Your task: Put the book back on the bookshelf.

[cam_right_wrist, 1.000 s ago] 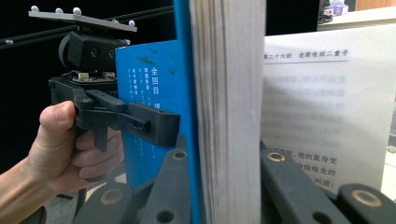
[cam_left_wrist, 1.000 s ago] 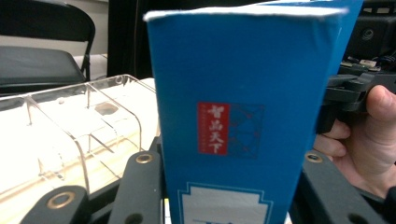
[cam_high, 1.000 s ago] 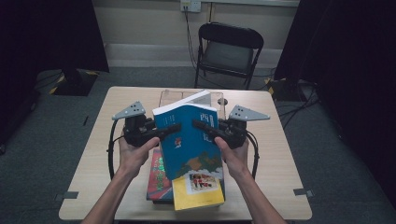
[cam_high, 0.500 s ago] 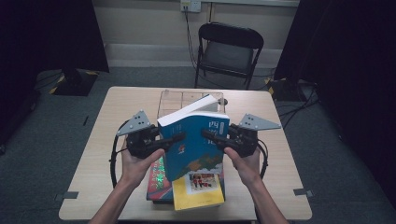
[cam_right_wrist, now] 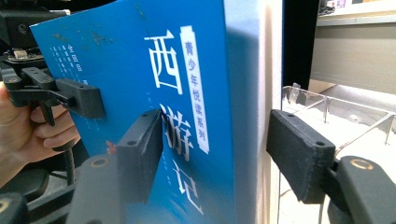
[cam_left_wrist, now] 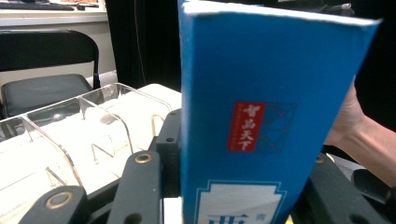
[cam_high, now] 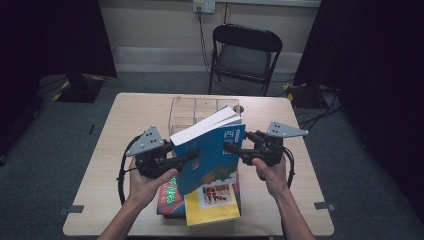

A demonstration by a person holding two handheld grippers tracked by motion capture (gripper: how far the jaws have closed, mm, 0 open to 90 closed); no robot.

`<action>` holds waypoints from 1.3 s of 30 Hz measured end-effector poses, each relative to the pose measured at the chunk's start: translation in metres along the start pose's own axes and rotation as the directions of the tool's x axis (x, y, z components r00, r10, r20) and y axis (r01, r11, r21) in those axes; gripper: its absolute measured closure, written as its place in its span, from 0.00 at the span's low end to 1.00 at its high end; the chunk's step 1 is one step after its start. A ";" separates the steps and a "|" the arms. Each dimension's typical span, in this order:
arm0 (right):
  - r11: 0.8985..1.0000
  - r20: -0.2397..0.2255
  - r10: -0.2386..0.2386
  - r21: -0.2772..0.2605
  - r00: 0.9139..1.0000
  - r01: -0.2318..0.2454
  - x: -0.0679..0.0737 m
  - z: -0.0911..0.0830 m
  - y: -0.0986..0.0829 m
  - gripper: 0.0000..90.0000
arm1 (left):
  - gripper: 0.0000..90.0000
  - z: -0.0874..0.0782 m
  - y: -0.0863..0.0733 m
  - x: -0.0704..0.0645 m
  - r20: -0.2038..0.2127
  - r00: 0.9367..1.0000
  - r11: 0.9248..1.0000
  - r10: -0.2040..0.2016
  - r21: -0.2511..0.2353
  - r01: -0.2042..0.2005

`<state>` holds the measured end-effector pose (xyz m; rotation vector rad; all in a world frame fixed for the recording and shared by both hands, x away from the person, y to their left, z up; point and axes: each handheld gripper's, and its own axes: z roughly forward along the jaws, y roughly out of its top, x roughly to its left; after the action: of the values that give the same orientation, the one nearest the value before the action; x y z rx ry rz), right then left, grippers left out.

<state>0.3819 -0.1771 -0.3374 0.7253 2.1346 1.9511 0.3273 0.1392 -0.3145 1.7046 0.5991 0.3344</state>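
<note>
A thick blue book (cam_high: 212,155) with white page edges hangs tilted above the table, gripped from both sides. My left gripper (cam_high: 192,157) is shut on its left edge, and my right gripper (cam_high: 229,146) is shut on its right edge. In the left gripper view the blue book (cam_left_wrist: 261,116) stands between my black jaws, with a red label on it. In the right gripper view one pad (cam_right_wrist: 140,154) presses the blue book's cover (cam_right_wrist: 177,93) and the other pad (cam_right_wrist: 299,158) sits against the page side. The left gripper (cam_right_wrist: 70,98) shows there at the book's far edge.
Under the lifted book lies a stack with a yellow book (cam_high: 212,207) and a red and green book (cam_high: 170,197). A clear plastic divider box (cam_high: 192,112) stands just behind on the wooden table (cam_high: 125,125). A black folding chair (cam_high: 245,52) stands beyond the table.
Both grippers have drawn a little toward the person with the blue book between them. The book's far edge has tipped up higher.
</note>
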 end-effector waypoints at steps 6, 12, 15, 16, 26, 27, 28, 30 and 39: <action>1.000 0.037 0.005 0.024 0.999 -0.006 -0.005 0.001 -0.002 0.27 | 0.66 -0.003 -0.001 -0.001 0.026 1.000 1.000 0.006 -0.003 -0.006; 0.999 -0.038 0.007 0.053 0.999 -0.005 -0.006 0.008 -0.004 0.33 | 0.65 -0.003 -0.002 -0.003 0.028 1.000 1.000 -0.007 -0.005 0.007; 0.997 -0.019 -0.022 0.076 1.000 0.023 -0.003 0.004 -0.002 0.41 | 0.65 -0.003 -0.001 -0.003 0.021 1.000 1.000 0.007 0.009 -0.007; 0.997 -0.018 -0.030 0.065 0.999 0.031 -0.002 0.003 -0.002 0.45 | 0.65 -0.003 -0.001 -0.002 0.022 1.000 1.000 0.005 0.007 -0.006; 0.997 -0.035 -0.040 0.066 0.999 0.043 0.001 0.001 0.001 0.51 | 0.64 0.005 -0.007 -0.001 0.024 1.000 1.000 -0.007 0.009 0.007; 0.997 -0.035 -0.040 0.066 0.999 0.043 0.001 0.001 0.001 0.51 | 0.64 0.006 -0.008 0.000 0.025 1.000 1.000 -0.015 0.005 0.015; 0.997 -0.036 -0.043 0.067 0.998 0.045 0.001 0.000 0.001 0.52 | 0.63 0.006 -0.009 0.001 0.027 0.999 1.000 -0.020 0.010 0.020; 0.997 -0.041 -0.044 0.064 0.998 0.047 0.002 0.000 0.001 0.53 | 0.61 0.009 -0.011 0.000 0.015 0.999 1.000 -0.028 0.003 0.028; 0.996 -0.034 -0.056 0.072 0.998 0.059 0.002 0.000 0.001 0.56 | 0.63 0.018 -0.017 -0.003 -0.026 0.999 0.999 0.036 0.014 -0.035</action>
<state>0.3798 -0.1763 -0.3359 0.6415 2.2304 1.8768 0.3311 0.1252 -0.3346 1.7277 0.5924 0.3793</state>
